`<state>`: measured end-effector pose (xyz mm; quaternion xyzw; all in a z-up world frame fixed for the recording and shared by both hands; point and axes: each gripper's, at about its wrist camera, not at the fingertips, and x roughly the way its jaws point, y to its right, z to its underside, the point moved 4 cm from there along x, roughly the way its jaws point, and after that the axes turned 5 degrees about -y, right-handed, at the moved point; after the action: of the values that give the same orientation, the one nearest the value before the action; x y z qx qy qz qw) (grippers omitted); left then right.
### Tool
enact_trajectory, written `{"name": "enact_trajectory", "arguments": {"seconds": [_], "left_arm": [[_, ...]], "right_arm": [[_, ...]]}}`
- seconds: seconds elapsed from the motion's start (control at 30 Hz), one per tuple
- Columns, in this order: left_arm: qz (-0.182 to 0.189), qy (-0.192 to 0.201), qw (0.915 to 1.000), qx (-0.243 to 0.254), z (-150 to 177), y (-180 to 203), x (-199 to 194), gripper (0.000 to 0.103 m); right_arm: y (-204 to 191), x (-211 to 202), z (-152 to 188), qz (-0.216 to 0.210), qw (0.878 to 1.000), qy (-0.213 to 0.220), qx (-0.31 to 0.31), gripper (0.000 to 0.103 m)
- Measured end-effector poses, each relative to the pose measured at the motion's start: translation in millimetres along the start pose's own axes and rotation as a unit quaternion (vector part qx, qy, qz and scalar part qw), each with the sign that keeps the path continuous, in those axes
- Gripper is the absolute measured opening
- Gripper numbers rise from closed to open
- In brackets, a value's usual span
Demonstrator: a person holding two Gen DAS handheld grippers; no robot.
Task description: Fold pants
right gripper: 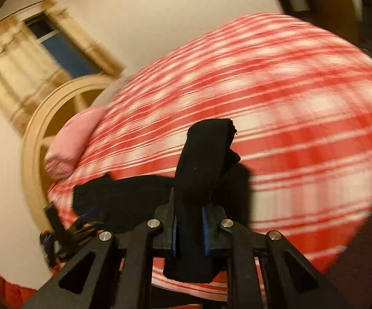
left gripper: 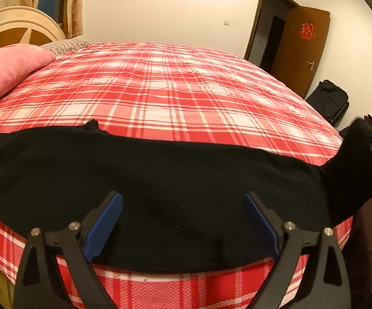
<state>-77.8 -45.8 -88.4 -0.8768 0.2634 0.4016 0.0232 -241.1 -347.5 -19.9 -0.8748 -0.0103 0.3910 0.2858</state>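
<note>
Black knit pants (left gripper: 160,180): laid lengthwise along the near edge of the bed with the red-and-white plaid sheet (left gripper: 173,90), running the whole width of the left wrist view.

Left side: pink pillow (left gripper: 8,69) by the cream arched headboard (left gripper: 18,25), well apart from the garment. The pants' left end lies flat on the sheet.

Centre: left gripper (left gripper: 183,221) hovers over the middle of the fabric, its blue-padded fingers (left gripper: 106,221) spread wide, holding nothing. Judgement: positioned to pin or take the near hem once the fold comes across.

Right side: the far end of the pants rises off the mattress. Right gripper (right gripper: 189,228) is pressed together on that end, with black cloth standing up between the pads and hanging below them. The right wrist view is smeared, which suggests fast motion. Judgement: this end is held high so it can travel toward the flat end, halving the length. Fold not yet laid.

Brown wooden door (left gripper: 301,46) stands open beyond the bed.
</note>
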Motion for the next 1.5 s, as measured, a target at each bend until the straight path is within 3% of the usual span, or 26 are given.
{"name": "enact_trajectory", "arguments": {"seconds": [0.17, 0.37, 0.57, 0.67, 0.8, 0.9, 1.17, 1.27, 1.33, 1.37, 1.4, 1.47, 1.5], "left_arm": [[-0.014, 0.004, 0.9998, -0.011, -2, -17, -1, 0.096], [-0.035, 0.010, 0.9990, -0.028, -5, -43, -1, 0.096], [-0.052, 0.008, 0.9975, -0.047, -6, -69, 1, 0.096], [-0.060, 0.008, 0.9968, -0.053, -6, -80, 1, 0.096], [-0.067, 0.007, 0.9959, -0.060, -6, -91, 2, 0.096], [-0.067, 0.005, 0.9955, -0.066, -6, -96, 3, 0.096], [-0.081, 0.004, 0.9942, -0.071, -8, -109, 4, 0.096], [-0.092, 0.005, 0.9931, -0.072, -8, -116, 2, 0.096], [-0.097, 0.009, 0.9925, -0.073, -10, -120, -1, 0.096], [-0.100, 0.010, 0.9923, -0.073, -10, -122, -2, 0.096], [-0.101, 0.012, 0.9920, -0.074, -11, -123, -3, 0.096], [-0.101, 0.012, 0.9920, -0.075, -11, -124, -3, 0.096], [-0.098, 0.011, 0.9923, -0.075, -12, -123, -3, 0.096]], "right_arm": [[-71, 67, 6, -0.038, 0.997, -0.041, -0.059, 0.015], [-122, 136, 34, -0.063, 0.990, -0.081, -0.093, 0.015], [-144, 191, 53, -0.034, 0.986, -0.096, -0.132, 0.018], [-139, 201, 62, -0.023, 0.986, -0.095, -0.134, 0.022], [-144, 209, 64, -0.047, 0.987, -0.093, -0.125, 0.044], [-150, 210, 67, -0.056, 0.986, -0.086, -0.133, 0.051], [-163, 215, 70, -0.116, 0.981, -0.088, -0.127, 0.052], [-168, 207, 68, -0.175, 0.974, -0.086, -0.112, 0.052], [-171, 181, 57, -0.248, 0.962, -0.052, -0.097, 0.052], [-170, 172, 52, -0.265, 0.959, -0.037, -0.093, 0.052], [-165, 163, 46, -0.262, 0.961, -0.020, -0.089, 0.052], [-155, 164, 42, -0.199, 0.976, -0.022, -0.092, 0.051], [-149, 167, 44, -0.157, 0.982, -0.027, -0.102, 0.043]]}}
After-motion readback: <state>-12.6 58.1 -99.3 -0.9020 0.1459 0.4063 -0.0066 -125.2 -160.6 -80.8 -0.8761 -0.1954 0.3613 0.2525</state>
